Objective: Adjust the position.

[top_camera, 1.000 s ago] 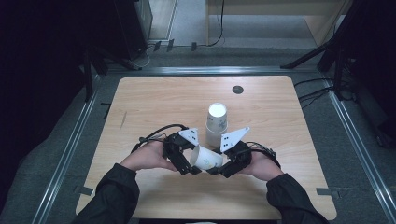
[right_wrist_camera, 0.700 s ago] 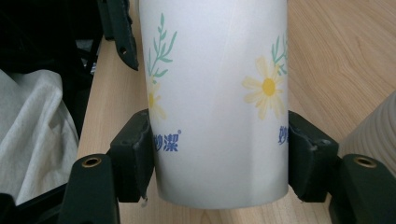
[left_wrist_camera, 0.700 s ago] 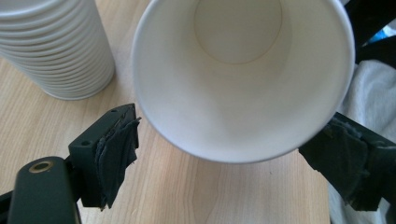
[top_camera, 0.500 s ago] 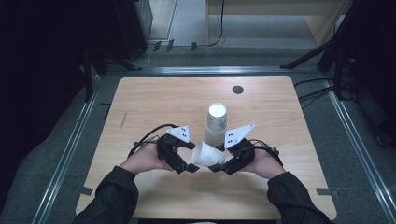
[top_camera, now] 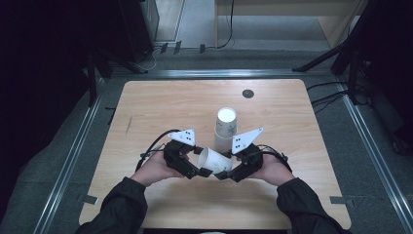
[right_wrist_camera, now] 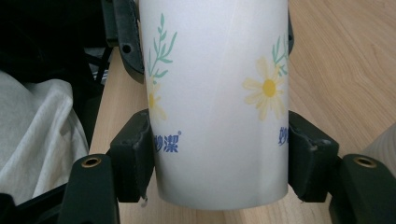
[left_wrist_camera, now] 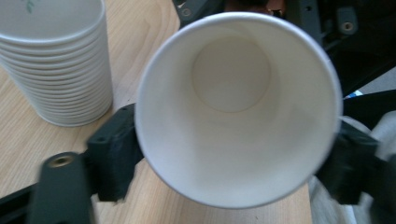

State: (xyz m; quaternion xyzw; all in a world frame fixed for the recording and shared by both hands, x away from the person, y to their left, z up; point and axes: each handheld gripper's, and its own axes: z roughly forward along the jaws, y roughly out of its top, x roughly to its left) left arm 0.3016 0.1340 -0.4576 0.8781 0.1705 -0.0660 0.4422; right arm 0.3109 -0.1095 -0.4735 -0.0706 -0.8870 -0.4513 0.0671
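The paper cup [top_camera: 215,161] lies on its side in the air between the two grippers, low over the near middle of the table [top_camera: 146,105], mouth toward the left gripper and base toward the right. It sits at about six o'clock from the stack of cups [top_camera: 225,127], near it but apart.

The right gripper [right_wrist_camera: 219,154] holds the cup's base end; in the right gripper view both pads [right_wrist_camera: 135,149] press flat on the printed wall at nine and three o'clock. The grip looks firm and square.

The left gripper [left_wrist_camera: 233,154] has the cup's open mouth between its jaws, which have just been closing. In the left gripper view the pads [left_wrist_camera: 114,149] meet the wall just behind the rim at nine and three o'clock, narrowed onto the cup.

Judgement: the step in hand appears to be passing the cup from one gripper to the other. To do it well, the left pads should seat evenly behind the rim without ovalling it, as thin paper buckles easily. The right gripper should not release until the left hold is confirmed. Both hands should stay level and clear of the stack, which could topple if nudged.
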